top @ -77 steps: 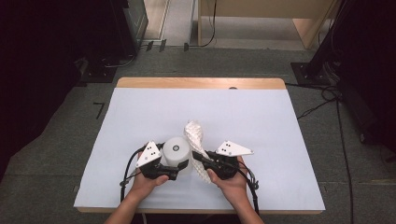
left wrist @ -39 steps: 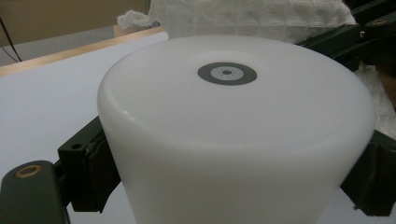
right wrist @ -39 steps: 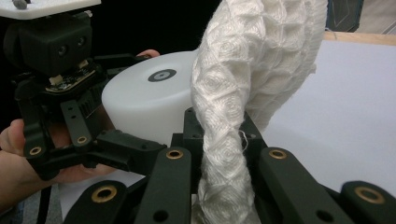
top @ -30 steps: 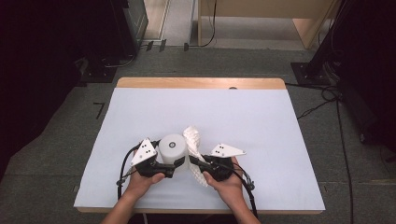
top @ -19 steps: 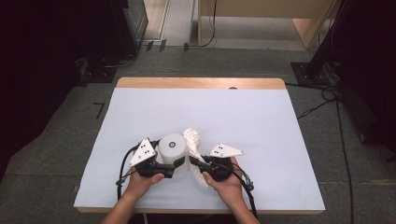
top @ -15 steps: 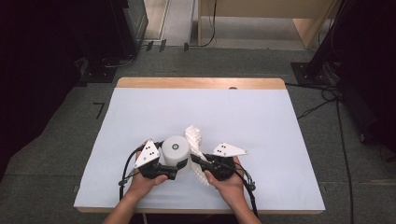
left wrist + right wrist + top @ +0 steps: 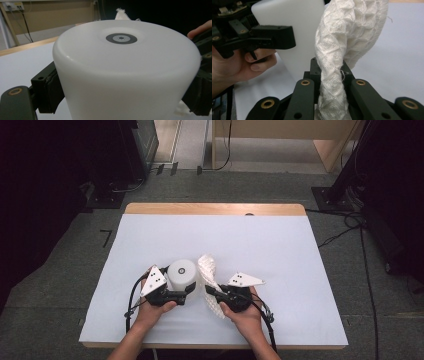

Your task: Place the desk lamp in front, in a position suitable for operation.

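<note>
Cloth (image 7: 342, 50), white and waffle-knit, rises bunched out of the right gripper (image 7: 216, 293), whose jaws are pinched tight on its lower part; in the high view it stands as a twisted strip just right of a white cup (image 7: 181, 274). That cup looks to be upside down, its flat base with a small grey ring mark facing up, and it sits near the front edge of the table (image 7: 280, 250). The left gripper (image 7: 186, 291) clamps it from both sides, pads pressed against the smooth wall, jaws spread wide to take its width.

Judging by this, the work in hand is wiping the cup: one tool steadies it, the other brings the cloth alongside. The cloth appears to be close to the cup's right wall, though contact cannot be confirmed from these angles. The next move probably calls for pressing the cloth against the wall and drawing it around or down, while the left grip stays firm enough that the slick plastic does not twist or slip out.

Hard to read: the cup's rim and whether it rests on the table or is lifted slightly; the left gripper view cuts off its lower part. How much cloth hangs below the right jaws is hidden by the tool and the right hand (image 7: 245, 312).
</note>
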`<action>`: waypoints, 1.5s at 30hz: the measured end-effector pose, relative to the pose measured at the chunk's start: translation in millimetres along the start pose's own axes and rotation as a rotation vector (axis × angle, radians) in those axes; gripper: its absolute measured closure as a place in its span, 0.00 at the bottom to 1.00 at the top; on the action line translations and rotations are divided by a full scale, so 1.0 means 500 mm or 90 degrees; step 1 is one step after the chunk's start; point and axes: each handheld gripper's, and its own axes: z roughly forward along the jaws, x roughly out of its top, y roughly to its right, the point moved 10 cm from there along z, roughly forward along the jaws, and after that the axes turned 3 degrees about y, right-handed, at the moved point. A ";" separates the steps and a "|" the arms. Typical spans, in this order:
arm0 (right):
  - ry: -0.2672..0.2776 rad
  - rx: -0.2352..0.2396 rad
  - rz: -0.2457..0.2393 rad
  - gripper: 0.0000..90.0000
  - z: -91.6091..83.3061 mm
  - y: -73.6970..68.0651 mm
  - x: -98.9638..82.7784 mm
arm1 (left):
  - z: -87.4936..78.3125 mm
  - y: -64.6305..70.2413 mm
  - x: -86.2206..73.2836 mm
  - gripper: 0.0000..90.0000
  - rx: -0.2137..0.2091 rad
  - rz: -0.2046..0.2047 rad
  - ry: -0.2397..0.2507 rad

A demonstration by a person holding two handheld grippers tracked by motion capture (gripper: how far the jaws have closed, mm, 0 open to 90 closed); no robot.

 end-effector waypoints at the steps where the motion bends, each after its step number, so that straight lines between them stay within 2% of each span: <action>1: 0.003 -0.005 -0.001 0.89 -0.003 0.006 0.002 | 0.000 -0.002 -0.002 0.10 0.001 0.004 -0.003; 6: 0.010 -0.025 0.017 0.89 -0.015 0.033 0.005 | 0.009 -0.008 -0.025 0.10 0.003 0.016 -0.036; 9: 0.013 -0.025 0.017 0.89 -0.015 0.035 0.005 | 0.011 -0.003 -0.034 0.10 0.000 0.024 -0.052; 13: 0.008 -0.025 0.014 0.89 -0.013 0.032 0.002 | 0.005 -0.004 -0.036 0.10 0.005 0.016 -0.059; 18: 0.012 -0.026 0.015 0.89 -0.014 0.035 0.005 | -0.004 0.006 -0.033 0.07 0.074 0.025 -0.040; 19: 0.013 -0.026 0.018 0.89 -0.014 0.035 0.006 | -0.003 0.009 -0.033 0.05 0.093 0.026 -0.042; 22: 0.013 -0.025 0.016 0.89 -0.012 0.035 0.007 | 0.000 0.011 -0.030 0.05 0.146 0.005 -0.044; 24: 0.008 -0.022 0.014 0.89 -0.010 0.033 0.004 | 0.005 0.010 -0.031 0.06 0.178 0.013 -0.051; 25: 0.007 -0.022 0.016 0.89 -0.008 0.032 0.002 | 0.005 0.009 -0.031 0.08 0.185 0.016 -0.052; 30: -0.001 -0.015 0.014 0.89 -0.002 0.024 -0.006 | 0.000 0.005 -0.030 0.09 0.140 0.000 -0.055; 31: -0.001 -0.014 0.013 0.89 -0.001 0.023 -0.006 | -0.001 0.004 -0.026 0.09 0.114 -0.021 -0.048; 32: -0.003 -0.012 0.013 0.89 0.001 0.019 -0.007 | -0.007 0.002 -0.018 0.09 0.069 -0.050 -0.031; 33: -0.005 -0.009 0.008 0.89 0.003 0.015 -0.008 | -0.011 0.002 -0.011 0.10 0.038 -0.068 -0.016; 34: -0.005 -0.007 0.008 0.89 0.005 0.013 -0.008 | -0.020 0.002 0.001 0.10 -0.017 -0.088 0.003; 36: -0.008 -0.001 0.002 0.89 0.006 0.007 -0.008 | -0.034 0.008 0.016 0.10 -0.090 -0.098 0.019; 37: -0.008 0.001 0.000 0.89 0.006 0.005 -0.007 | -0.041 0.010 0.023 0.10 -0.111 -0.096 0.027; 39: -0.006 0.005 0.001 0.89 0.007 0.002 -0.006 | -0.048 0.009 0.032 0.10 -0.120 -0.087 0.035; 45: -0.008 0.029 -0.008 0.89 0.011 -0.019 -0.006 | -0.045 0.011 0.027 0.10 -0.123 -0.080 0.025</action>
